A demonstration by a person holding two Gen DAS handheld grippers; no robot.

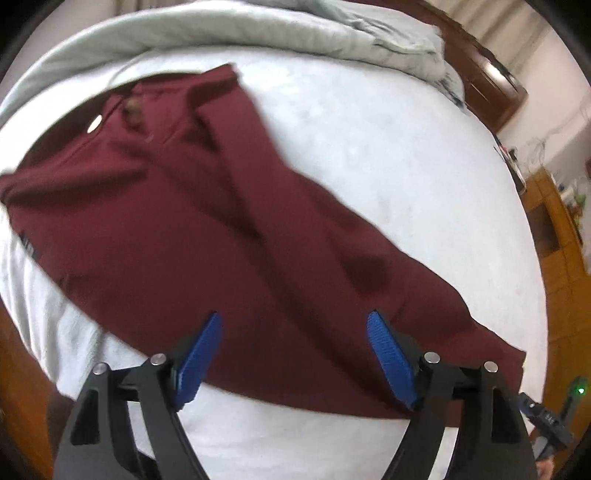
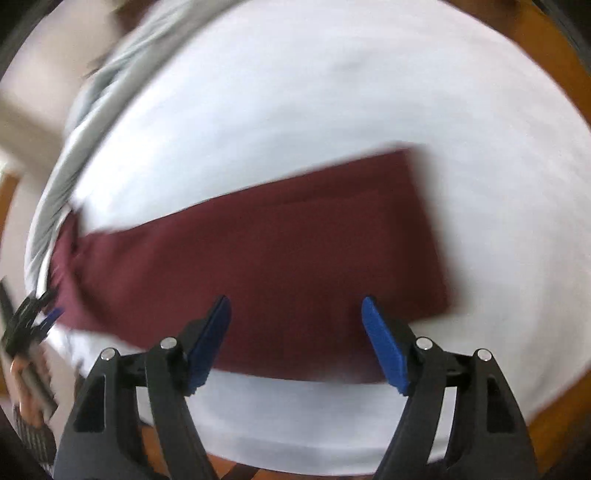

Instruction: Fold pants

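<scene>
Maroon pants [image 1: 207,221] lie flat on the white bed [image 1: 388,155]. Left gripper [image 1: 293,321] and right gripper [image 2: 295,306] hover above, jaws wide, empty.

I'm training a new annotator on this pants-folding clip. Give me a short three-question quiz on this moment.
1. True or false: the left claw is clamped on the maroon pants.
2. The pants lie on: A) a wooden floor, B) a white bed sheet, C) a chair.
3. What lies bunched along the far edge of the bed?

Key:
1. False; both the left claw and the right claw stand open with nothing held between the pads.
2. B.
3. A pale grey blanket.
</scene>
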